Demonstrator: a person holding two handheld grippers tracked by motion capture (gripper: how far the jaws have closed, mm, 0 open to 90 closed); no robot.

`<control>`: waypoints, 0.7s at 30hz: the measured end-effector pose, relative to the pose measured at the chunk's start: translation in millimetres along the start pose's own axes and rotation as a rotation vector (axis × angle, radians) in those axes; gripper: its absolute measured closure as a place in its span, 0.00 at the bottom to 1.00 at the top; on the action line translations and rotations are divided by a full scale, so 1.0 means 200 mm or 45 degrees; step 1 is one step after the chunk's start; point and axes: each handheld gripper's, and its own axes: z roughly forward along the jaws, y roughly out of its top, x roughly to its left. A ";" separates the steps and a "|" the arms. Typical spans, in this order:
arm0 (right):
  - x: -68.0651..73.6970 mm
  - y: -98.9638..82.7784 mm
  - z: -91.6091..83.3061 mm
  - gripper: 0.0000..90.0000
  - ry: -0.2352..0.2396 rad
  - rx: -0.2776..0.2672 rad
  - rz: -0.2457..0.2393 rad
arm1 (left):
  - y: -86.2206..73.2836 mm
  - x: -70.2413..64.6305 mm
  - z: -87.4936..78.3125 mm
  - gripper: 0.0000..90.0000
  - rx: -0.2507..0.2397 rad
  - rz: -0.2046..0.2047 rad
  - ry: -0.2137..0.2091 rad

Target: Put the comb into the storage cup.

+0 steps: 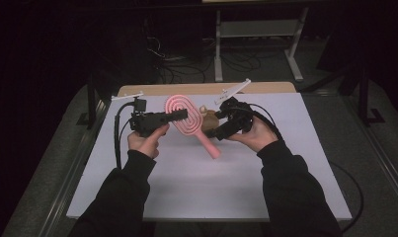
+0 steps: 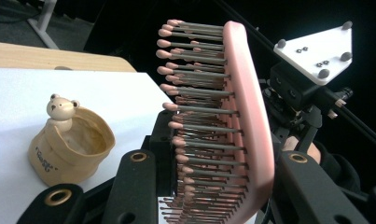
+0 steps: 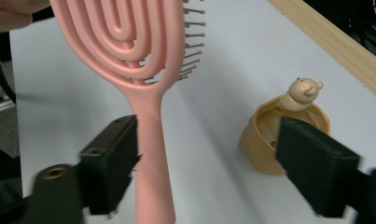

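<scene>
The pink hairbrush (image 1: 184, 118) is clamped by the left hand-held gripper (image 1: 179, 115); beside its handle, the right hand-held gripper (image 1: 214, 132) is spread wide, gripping nothing.

dark room; white table (image 1: 196, 187), grey floor (image 1: 379, 133)

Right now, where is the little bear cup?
In the high view the bear cup stands on the white table, right of the pink hairbrush and just left of the right gripper, behind the brush's handle.
</scene>
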 end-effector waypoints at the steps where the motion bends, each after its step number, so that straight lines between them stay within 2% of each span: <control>1: -0.01 0.00 0.00 0.17 0.001 -0.006 0.016 | 0.00 0.00 0.00 0.69 -0.001 0.002 -0.001; 5: -0.03 -0.02 -0.02 0.11 -0.004 -0.028 0.041 | 0.02 0.00 0.00 0.69 -0.003 0.013 0.007; 8: -0.04 -0.04 -0.03 0.00 -0.009 -0.027 0.062 | 0.03 -0.01 -0.01 0.69 -0.009 0.023 0.007; 11: -0.05 -0.05 -0.04 0.00 -0.013 -0.030 0.078 | 0.05 -0.02 -0.01 0.69 -0.007 0.029 0.004; 16: -0.06 -0.09 -0.05 0.00 -0.018 -0.057 0.095 | 0.07 -0.04 -0.01 0.69 -0.003 0.076 0.021; 21: -0.07 -0.14 -0.07 0.00 -0.028 -0.070 0.128 | 0.11 -0.04 -0.02 0.69 -0.021 0.083 0.028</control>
